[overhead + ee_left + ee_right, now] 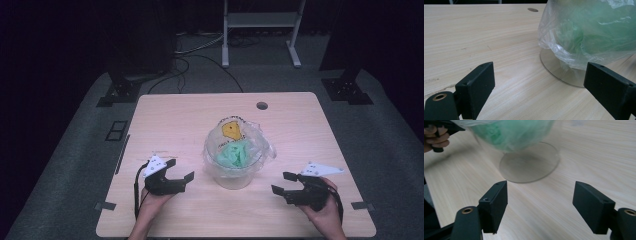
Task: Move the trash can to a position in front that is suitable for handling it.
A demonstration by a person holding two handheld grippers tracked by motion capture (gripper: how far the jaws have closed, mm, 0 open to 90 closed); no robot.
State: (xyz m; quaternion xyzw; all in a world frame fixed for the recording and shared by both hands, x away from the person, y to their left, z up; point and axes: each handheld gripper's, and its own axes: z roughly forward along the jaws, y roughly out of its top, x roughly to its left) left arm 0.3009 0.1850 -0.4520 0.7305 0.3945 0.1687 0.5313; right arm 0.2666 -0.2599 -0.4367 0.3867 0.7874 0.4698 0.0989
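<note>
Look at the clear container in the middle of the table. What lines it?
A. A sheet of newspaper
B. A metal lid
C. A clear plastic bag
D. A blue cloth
C: a crinkled plastic bag drapes over the rim of the clear container, with green material inside.

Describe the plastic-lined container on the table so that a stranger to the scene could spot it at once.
Start from the light wooden table: near its middle, between the left gripper and the right gripper, stands a clear round container. A thin transparent plastic bag lines it and spills over the rim, with green material inside and a yellow patch towards the back. Nothing else on the table is see-through.
</note>
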